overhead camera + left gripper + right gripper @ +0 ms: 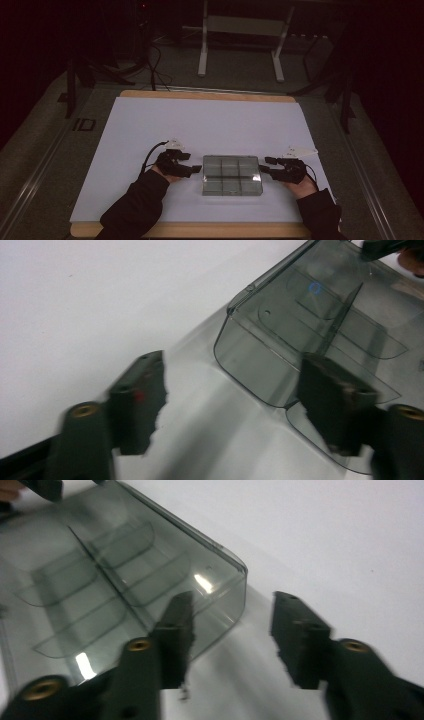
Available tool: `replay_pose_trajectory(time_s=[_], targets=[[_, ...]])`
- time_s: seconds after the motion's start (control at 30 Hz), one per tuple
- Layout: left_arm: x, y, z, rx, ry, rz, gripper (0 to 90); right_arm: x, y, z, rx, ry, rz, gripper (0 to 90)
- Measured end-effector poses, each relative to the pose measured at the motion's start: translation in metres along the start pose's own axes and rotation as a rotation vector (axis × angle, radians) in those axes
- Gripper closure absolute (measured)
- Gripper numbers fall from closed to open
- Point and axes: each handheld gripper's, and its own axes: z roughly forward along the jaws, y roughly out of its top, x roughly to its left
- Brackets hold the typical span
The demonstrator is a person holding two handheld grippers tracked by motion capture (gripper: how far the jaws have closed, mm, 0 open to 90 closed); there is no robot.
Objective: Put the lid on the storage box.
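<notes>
A clear, smoky plastic box [231, 175] with several compartments lies on the white sheet [210, 120], near the table's front. My left gripper [195, 169] is at the box's left end, and my right gripper [266, 165] is at its right end. In the left gripper view the box [300, 320] has its near corner ahead of the gripper [235, 405]; the jaws stand apart, one in front of the box's wall. In the right gripper view the gripper [237, 635] is likewise open, one jaw overlapping the box [115, 575] and the other over bare sheet. Neither gripper's pads visibly press on the box.
The white sheet covers a wooden tabletop [200, 230] whose edge shows at front and back. A white metal stand [240, 35] is on the dark floor behind the table. Cables [152, 152] trail from the grippers.
</notes>
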Motion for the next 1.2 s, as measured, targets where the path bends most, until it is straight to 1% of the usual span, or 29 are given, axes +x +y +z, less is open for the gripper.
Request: replay_pose_trajectory(time_s=[0.03, 0.07, 0.1, 0.13, 0.17, 0.2, 0.23, 0.27, 0.3, 0.33, 0.37, 0.43, 0.5, 0.53, 0.57, 0.6, 0.73, 0.77, 0.83, 1.0, 1.1, 1.13, 1.2], targets=[[0.001, 0.0, 0.0, -0.005, -0.04, 0.006, 16.4, 0.0, 0.001, -0.001, -0.005, 0.0, 0.001, 42.2], [0.001, 0.0, 0.0, -0.005, -0.04, 0.006, 12.3, 0.0, 0.001, -0.001, -0.005, 0.0, 0.001, 42.2], [0.001, -0.001, -0.001, -0.006, -0.037, 0.005, 12.3, 0.0, 0.002, -0.002, -0.006, -0.009, 0.003, 38.1], [0.002, -0.001, -0.001, -0.01, -0.047, 0.007, 8.8, 0.002, 0.002, -0.003, -0.004, -0.015, -0.015, 31.1], [0.002, 0.0, -0.001, -0.015, -0.047, 0.008, 5.7, 0.003, 0.003, -0.003, -0.005, -0.029, -0.028, 26.6], [0.003, 0.0, -0.002, -0.018, -0.044, 0.006, 3.5, 0.003, 0.003, -0.003, -0.007, -0.034, -0.037, 24.4], [0.003, -0.001, -0.002, -0.022, -0.037, 0.006, 3.5, 0.003, 0.004, -0.003, -0.013, -0.031, -0.028, 22.4], [0.003, -0.001, -0.002, -0.022, -0.037, 0.006, 3.5, 0.003, 0.004, -0.003, -0.013, -0.031, -0.028, 22.4], [0.003, -0.001, -0.002, -0.022, -0.037, 0.006, 3.5, 0.003, 0.004, -0.003, -0.02, -0.035, -0.025, 18.4], [0.003, -0.001, -0.003, -0.022, -0.037, 0.017, 3.4, 0.004, 0.004, -0.002, -0.001, -0.054, -0.036, 13.9], [0.003, -0.002, -0.003, -0.022, -0.035, 0.021, 3.4, 0.004, 0.004, -0.002, -0.002, -0.065, -0.037, 14.3], [0.001, -0.003, -0.004, -0.024, -0.026, 0.045, 3.5, 0.004, 0.004, -0.002, 0.002, -0.066, -0.043, 14.3], [0.001, -0.003, -0.004, -0.024, -0.026, 0.045, 3.5, 0.004, 0.004, -0.002, 0.008, -0.074, -0.049, 14.3], [0.0, -0.006, -0.005, -0.019, -0.023, 0.067, 3.5, 0.004, 0.003, -0.001, 0.016, -0.085, -0.059, 14.4], [0.0, -0.007, -0.005, -0.02, -0.026, 0.067, 3.5, 0.004, 0.002, -0.001, 0.015, -0.085, -0.059, 14.4], [0.0, -0.008, -0.006, -0.022, -0.035, 0.061, 3.5, 0.005, 0.002, -0.001, 0.015, -0.098, -0.063, 14.4], [0.0, -0.012, -0.008, -0.016, -0.033, 0.065, 3.5, 0.006, 0.001, -0.002, 0.017, -0.111, -0.066, 14.4], [0.0, -0.013, -0.01, -0.016, -0.034, 0.069, 3.5, 0.006, 0.0, -0.002, 0.014, -0.111, -0.075, 14.4], [0.0, -0.015, -0.012, -0.019, -0.031, 0.067, 3.5, 0.007, -0.001, -0.004, 0.01, -0.121, -0.074, 14.4], [0.001, -0.021, -0.02, -0.016, -0.027, 0.07, 3.5, 0.006, -0.004, -0.008, 0.013, -0.115, -0.068, 14.5], [0.001, -0.022, -0.021, -0.011, -0.021, 0.074, 3.5, 0.006, -0.006, -0.01, 0.014, -0.125, -0.071, 14.5], [0.002, -0.025, -0.024, -0.007, -0.014, 0.074, 3.5, 0.006, -0.008, -0.012, 0.02, -0.126, -0.063, 14.5], [0.002, -0.028, -0.028, -0.008, -0.007, 0.073, 3.5, 0.006, -0.01, -0.014, 0.017, -0.128, -0.063, 14.5]])
